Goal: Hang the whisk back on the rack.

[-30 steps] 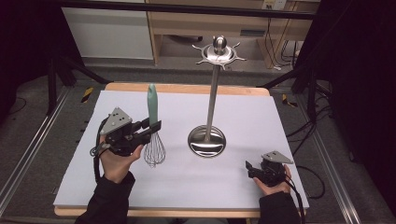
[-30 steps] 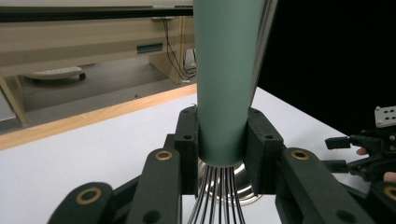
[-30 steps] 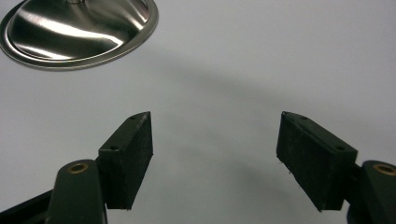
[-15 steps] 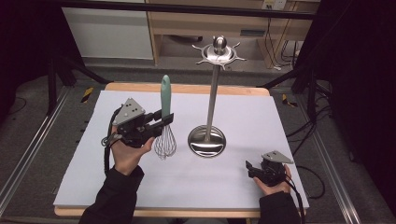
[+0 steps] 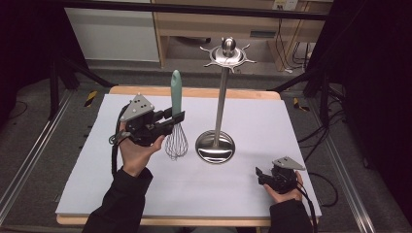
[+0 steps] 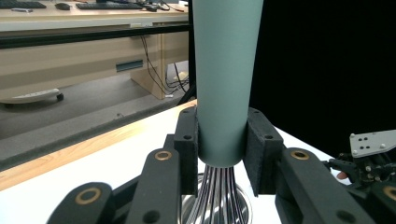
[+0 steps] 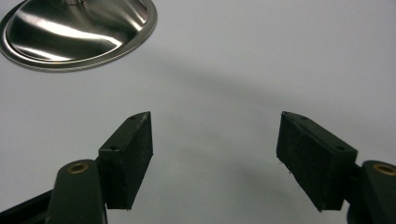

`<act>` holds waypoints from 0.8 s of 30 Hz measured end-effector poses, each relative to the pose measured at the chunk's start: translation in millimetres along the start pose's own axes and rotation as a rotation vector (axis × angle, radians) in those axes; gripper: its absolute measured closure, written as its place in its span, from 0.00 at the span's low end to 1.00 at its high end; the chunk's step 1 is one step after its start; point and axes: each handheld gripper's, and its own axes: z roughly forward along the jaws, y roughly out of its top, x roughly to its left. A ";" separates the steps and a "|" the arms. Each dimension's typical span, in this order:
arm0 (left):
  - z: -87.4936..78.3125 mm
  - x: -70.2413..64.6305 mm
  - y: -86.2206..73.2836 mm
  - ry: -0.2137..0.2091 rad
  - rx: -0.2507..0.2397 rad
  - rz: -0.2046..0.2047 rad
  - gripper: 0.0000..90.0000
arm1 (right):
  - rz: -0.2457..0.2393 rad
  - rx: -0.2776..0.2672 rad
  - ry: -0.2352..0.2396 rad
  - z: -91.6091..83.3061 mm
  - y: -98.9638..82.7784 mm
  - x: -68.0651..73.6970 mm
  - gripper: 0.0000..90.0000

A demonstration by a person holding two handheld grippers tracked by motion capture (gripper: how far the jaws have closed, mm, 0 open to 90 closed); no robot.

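A whisk with a pale green handle [image 5: 176,92] and wire loops [image 5: 176,142] stands upright, handle up, held above the white table. My left gripper [image 5: 177,118] is shut on the lower end of the handle [image 6: 224,74]; both black pads [image 6: 188,149] press its sides, with the wires below them. A steel utensil stand [image 5: 221,97] with a round base [image 5: 215,146] and a hooked crown [image 5: 227,52] rises just right of the whisk. My right gripper [image 5: 258,175] rests low near the table's front right, open, its jaws apart over bare table [image 7: 215,154], the stand's base [image 7: 74,32] ahead.
The white table top [image 5: 272,116] has a wooden edge at the back. Dark cables and stands lie on the floor to both sides. A wooden desk [image 5: 214,24] stands behind the table.
My left gripper has carried the whisk up and to the right, closer to the stand. The right gripper has stayed where it was.
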 end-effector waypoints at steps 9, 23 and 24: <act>4.7 -3.2 9.8 -0.013 0.021 -0.002 0.76 | -0.002 0.000 0.000 0.3 0.0 -0.1 0.30; 20.1 -11.3 18.5 -0.040 0.045 0.021 0.76 | 0.002 0.000 0.001 -0.7 0.7 0.0 0.30; 20.1 -11.3 18.5 -0.040 0.045 0.021 0.76 | 0.002 0.000 0.001 -0.7 0.7 0.0 0.30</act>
